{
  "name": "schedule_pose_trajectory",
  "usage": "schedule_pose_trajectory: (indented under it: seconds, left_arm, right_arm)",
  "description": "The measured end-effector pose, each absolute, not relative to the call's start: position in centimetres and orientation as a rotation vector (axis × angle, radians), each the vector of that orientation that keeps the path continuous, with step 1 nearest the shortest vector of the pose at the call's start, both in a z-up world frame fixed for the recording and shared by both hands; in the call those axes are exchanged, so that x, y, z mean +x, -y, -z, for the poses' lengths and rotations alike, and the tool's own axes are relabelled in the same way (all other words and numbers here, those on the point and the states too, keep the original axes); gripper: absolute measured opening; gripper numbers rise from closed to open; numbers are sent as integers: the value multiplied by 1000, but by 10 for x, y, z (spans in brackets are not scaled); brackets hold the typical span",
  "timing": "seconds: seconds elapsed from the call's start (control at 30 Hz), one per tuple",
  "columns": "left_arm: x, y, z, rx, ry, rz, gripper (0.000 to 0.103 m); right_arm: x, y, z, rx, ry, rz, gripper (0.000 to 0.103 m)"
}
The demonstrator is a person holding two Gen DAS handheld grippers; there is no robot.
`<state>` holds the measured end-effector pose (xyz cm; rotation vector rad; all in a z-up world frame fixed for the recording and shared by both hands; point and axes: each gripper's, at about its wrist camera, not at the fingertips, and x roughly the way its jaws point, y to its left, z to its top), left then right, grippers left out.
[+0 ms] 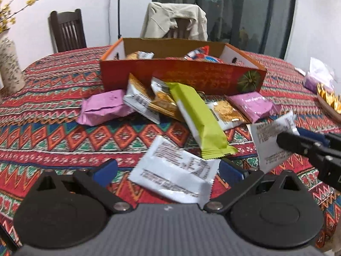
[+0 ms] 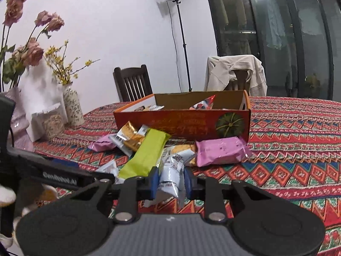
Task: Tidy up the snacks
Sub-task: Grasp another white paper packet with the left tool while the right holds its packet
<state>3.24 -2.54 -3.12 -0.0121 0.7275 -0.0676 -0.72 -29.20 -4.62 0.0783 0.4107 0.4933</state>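
Observation:
An orange cardboard box (image 1: pixel 183 74) stands on the patterned tablecloth with a few snacks inside. In front of it lies a pile: a green bar (image 1: pixel 200 123), two pink packets (image 1: pixel 102 108) (image 1: pixel 253 104), and gold-and-white packets (image 1: pixel 147 104). My left gripper (image 1: pixel 168 170) is open wide, and a white packet (image 1: pixel 172 175) lies flat on the table between its blue pads. My right gripper (image 2: pixel 171 181) is shut on another white packet (image 2: pixel 172 170), lifted off the cloth at the right of the left wrist view (image 1: pixel 272 140). The same box (image 2: pixel 183 119) and green bar (image 2: pixel 147 153) appear beyond it.
Two vases with flowers (image 2: pixel 72 104) and a white bag (image 2: pixel 44 111) stand at the table's left. A tray of gold-wrapped items (image 1: pixel 328 102) and a purple-white bag (image 1: pixel 317 74) sit at the right. Two chairs (image 2: pixel 132 83), one draped with a jacket, and a lamp stand (image 2: pixel 183 42) are behind.

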Motion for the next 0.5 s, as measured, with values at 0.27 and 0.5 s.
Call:
schedule_pose_trajectory:
  seconds: [0.27,0.5]
  left_arm:
    - [53,38,42,32,-784,41,103]
    - [48,37,43,28,-774,41,100]
  right_arm:
    - [0,296,54,96,-423,-501,24]
    - [2,297,58,105,-427,-522,24]
